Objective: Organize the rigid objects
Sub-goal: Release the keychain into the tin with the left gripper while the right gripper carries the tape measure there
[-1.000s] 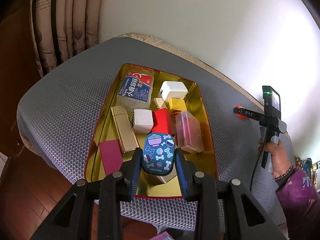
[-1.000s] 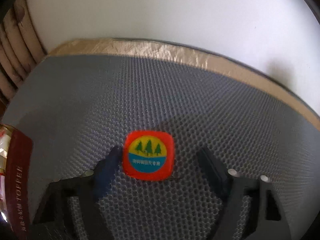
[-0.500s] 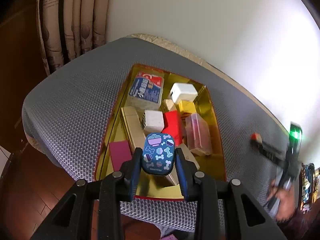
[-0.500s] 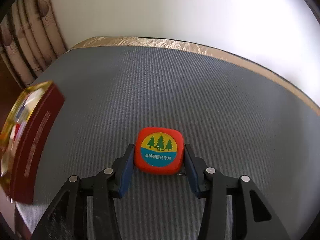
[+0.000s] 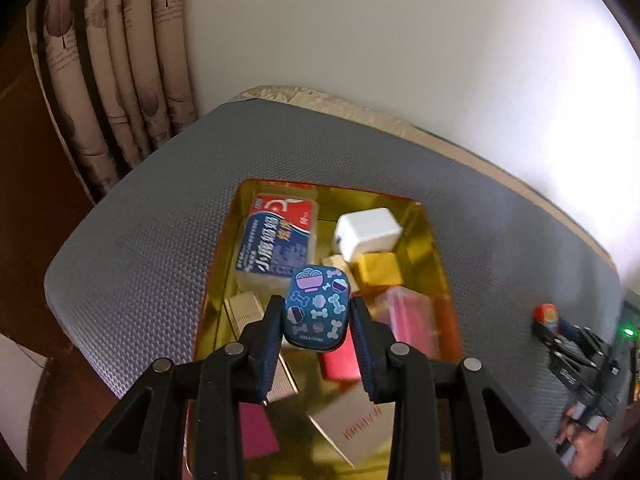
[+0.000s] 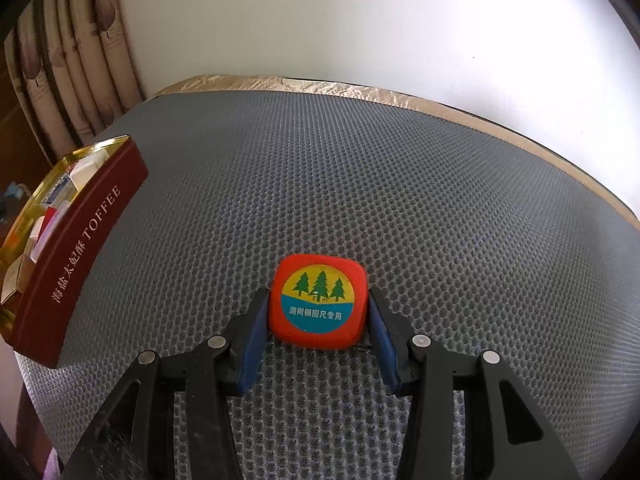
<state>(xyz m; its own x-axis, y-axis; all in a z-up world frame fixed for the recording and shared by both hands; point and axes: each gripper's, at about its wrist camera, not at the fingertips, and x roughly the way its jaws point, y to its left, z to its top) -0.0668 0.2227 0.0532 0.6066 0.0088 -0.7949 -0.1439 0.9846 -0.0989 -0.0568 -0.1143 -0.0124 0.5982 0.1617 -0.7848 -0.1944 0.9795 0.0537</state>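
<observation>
right hand-held gripper: the right hand-held gripper (image 6: 316,314) has gone from jaws standing wide around the orange, rounded-square plastic tape measure with a pine-tree label (image 6: 318,301) a second ago to both blue pads pressed against its sides; it now holds the tape measure.
right-side change, meaning: the grasp looks complete, so by my reading this item is ready to be carried to the tin.
tape measure position: it sits between the right fingertips, just above the grey mesh-textured counter (image 6: 400,200); whether it has left the surface I cannot tell.
left hand-held gripper: the left hand-held gripper (image 5: 316,316) is closed narrowly on a dark-blue rounded case printed with bones and bowls (image 5: 318,308), as it was a second ago.
left-side change: the case has travelled from the near end of the tin towards its middle, so the near boxes have slid under the jaws.
case position: held clear above the contents, over the gap between the blue-and-red printed box (image 5: 276,240) and the yellow block (image 5: 378,268).
open gold-lined rectangular tin with dark-red sides: the tin (image 5: 434,248) is crowded; a white charger cube (image 5: 368,234), a translucent pink box (image 5: 408,320) and a red block (image 5: 340,364) lie inside.
tin relative to the right side: it stands well to the left of the tape measure, its side lettered TOFFEE.
likely next need: a free spot for the case, then room for the tape measure.
</observation>
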